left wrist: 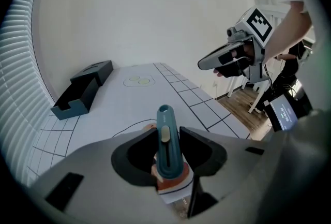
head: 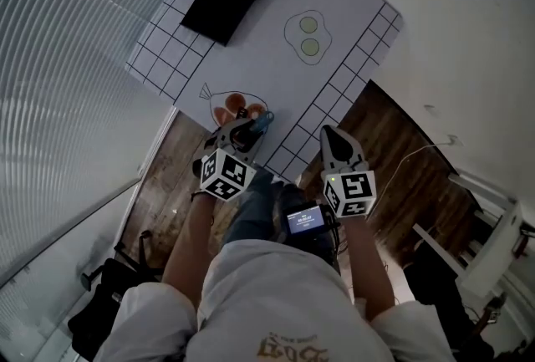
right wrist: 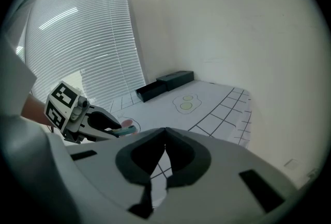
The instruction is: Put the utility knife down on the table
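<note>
Utility knife (left wrist: 167, 148), teal, was gripped in the left claw (left wrist: 168, 135), its end poking fwd past the jaws, held in the air over the near edge of the white gridded surface (head: 251, 51). At rt, the right claw (right wrist: 165, 132) hung alongside w/ jaws pressed together, empty.

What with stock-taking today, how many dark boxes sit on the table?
2, far down the table: the nearer box, open-topped, and the farther box right behind it, both in full view.
</note>
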A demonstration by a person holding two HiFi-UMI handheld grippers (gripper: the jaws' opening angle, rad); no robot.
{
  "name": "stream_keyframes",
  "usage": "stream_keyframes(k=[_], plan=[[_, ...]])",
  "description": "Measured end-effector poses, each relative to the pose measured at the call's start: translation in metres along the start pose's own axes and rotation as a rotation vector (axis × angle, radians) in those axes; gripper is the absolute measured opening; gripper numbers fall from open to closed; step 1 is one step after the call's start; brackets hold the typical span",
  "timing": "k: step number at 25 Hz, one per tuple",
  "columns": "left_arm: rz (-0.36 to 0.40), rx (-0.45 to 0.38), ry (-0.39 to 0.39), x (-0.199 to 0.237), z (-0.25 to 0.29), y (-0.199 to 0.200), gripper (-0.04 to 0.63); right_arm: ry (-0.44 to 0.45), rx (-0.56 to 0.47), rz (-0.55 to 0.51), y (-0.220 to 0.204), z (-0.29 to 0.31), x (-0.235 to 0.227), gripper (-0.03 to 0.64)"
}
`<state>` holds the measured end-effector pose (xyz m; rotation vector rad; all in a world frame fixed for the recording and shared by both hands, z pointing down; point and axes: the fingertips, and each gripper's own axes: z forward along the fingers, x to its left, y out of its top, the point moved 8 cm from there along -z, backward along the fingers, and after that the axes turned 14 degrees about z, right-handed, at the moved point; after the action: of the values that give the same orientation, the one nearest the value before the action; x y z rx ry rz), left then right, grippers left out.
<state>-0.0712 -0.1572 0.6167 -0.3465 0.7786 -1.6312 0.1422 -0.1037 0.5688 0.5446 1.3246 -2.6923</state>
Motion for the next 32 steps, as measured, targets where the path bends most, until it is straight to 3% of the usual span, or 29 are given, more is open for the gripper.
stream_keyframes(k=[12, 24, 32], plan=[[0.017, 0.042, -0.051, -0.008, 0.018, -0.015, 0.146, 0.006, 0.029, 0.023, -0.012, 0.004, 0.006, 0.008], [-0.004, 0.002, -0.048, -0.010, 0.017, -0.019, 0.146, -0.005, 0.025, 0.041, -0.015, -0.001, 0.002, 0.008], [-0.108, -0.028, -0.090, -0.008, 0.017, -0.020, 0.170, -0.003, -0.007, 0.057, -0.011, -0.007, 0.004, 0.008]])
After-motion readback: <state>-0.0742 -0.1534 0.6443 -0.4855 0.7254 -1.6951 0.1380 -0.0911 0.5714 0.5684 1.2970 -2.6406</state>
